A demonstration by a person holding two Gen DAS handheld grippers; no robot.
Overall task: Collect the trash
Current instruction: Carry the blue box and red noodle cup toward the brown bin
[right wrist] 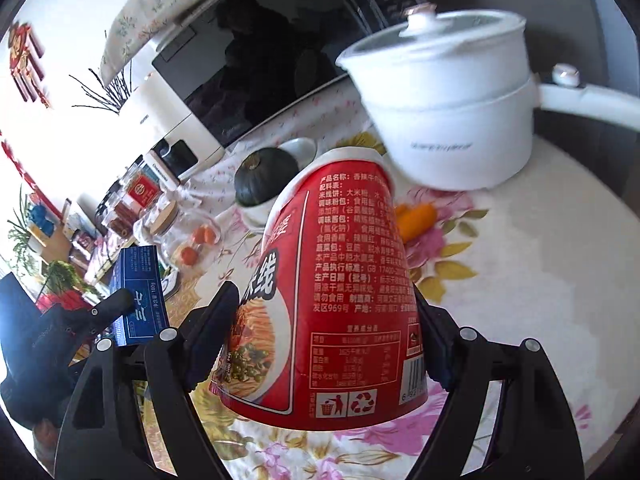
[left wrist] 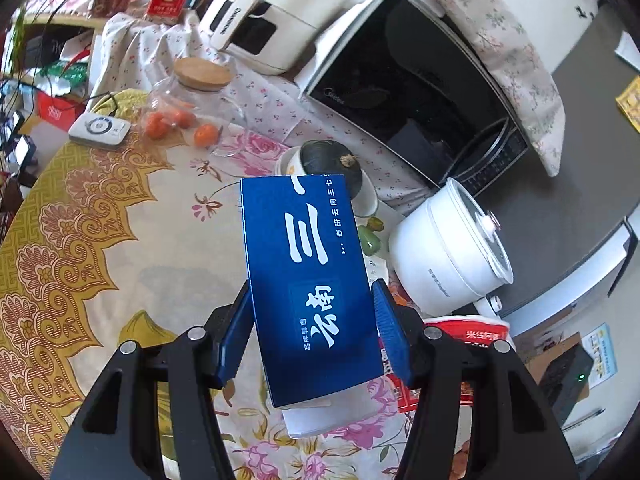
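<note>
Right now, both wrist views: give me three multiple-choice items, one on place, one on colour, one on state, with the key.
1. Where is the dark green squash?
A. in front of the microwave
B. inside the white pot
C. on the floor

2. What colour is the box in the left tongs?
A. yellow
B. blue
C. green

3. What are the right tongs doing?
A. open and empty
B. gripping the pot's lid
C. clamped on a red noodle cup

Key: 1 A, it sits on the tablecloth before the microwave door. 2 B, blue with white lettering. 3 C, the pads press both sides of the cup.

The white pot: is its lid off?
No. The white pot has its lid, with a knob, sitting on top.
</note>
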